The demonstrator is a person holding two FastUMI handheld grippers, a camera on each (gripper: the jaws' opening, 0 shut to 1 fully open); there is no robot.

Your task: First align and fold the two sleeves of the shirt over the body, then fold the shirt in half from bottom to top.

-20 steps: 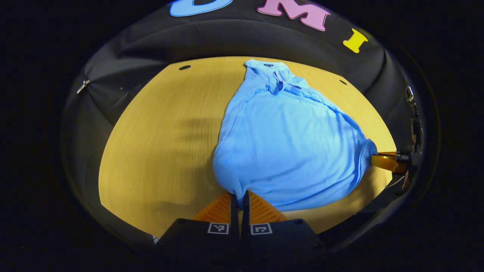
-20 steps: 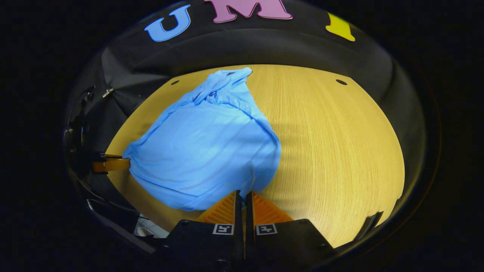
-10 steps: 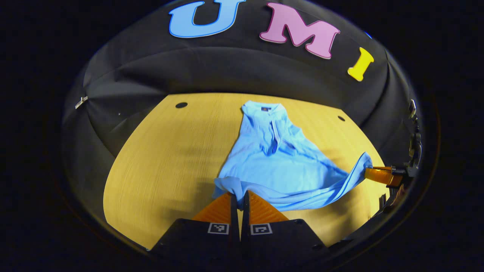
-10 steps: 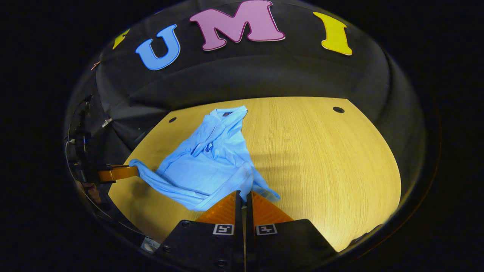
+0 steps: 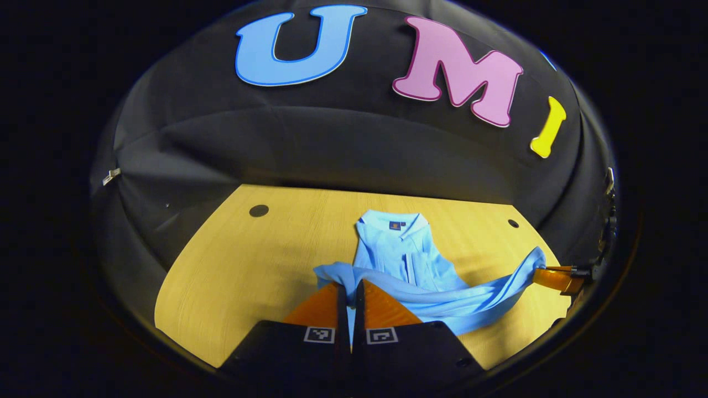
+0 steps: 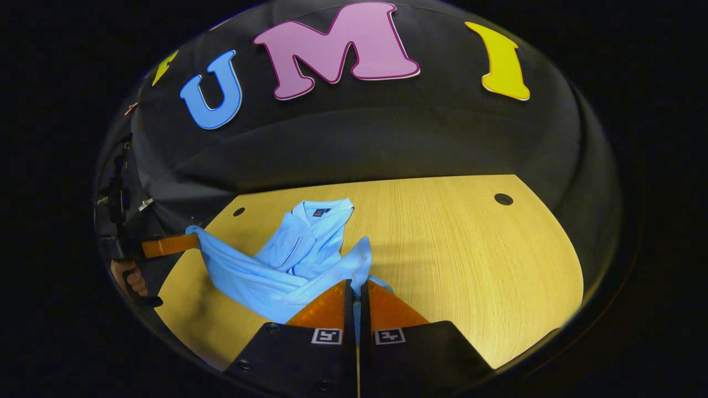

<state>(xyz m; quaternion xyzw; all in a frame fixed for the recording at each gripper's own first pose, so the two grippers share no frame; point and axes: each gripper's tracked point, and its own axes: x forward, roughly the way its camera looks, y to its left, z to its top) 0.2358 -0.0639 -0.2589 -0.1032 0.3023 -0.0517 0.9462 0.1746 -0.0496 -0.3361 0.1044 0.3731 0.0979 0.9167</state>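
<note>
In the left gripper view, the left hand-held gripper (image 5: 347, 293) is seen at the bottom centre of the frame, its two fingers pressed nearly together on a corner of the hem of the light blue shirt (image 5: 401, 260). The hem is stretched from there toward the right edge of the frame, where its other corner is pinched by the right hand-held gripper (image 5: 539, 271). The collar end of the shirt is laid on the wooden counter (image 5: 249, 265) near the middle of the frame, with the collar pointed toward the black cloth wall (image 5: 332, 149), while the hem is held raised above the counter. In the right gripper view, the right hand-held gripper (image 6: 355, 290) is seen at the bottom centre, closed narrowly on the shirt (image 6: 301, 254) hem, and the left hand-held gripper (image 6: 191, 240) is seen at the left of the frame, gripping the far corner. A hand (image 6: 128, 278) is glimpsed below it at the lower left. The right half of the counter (image 6: 470, 254) is shown bare, with a dark round hole (image 6: 503, 199) at the upper right.
</note>
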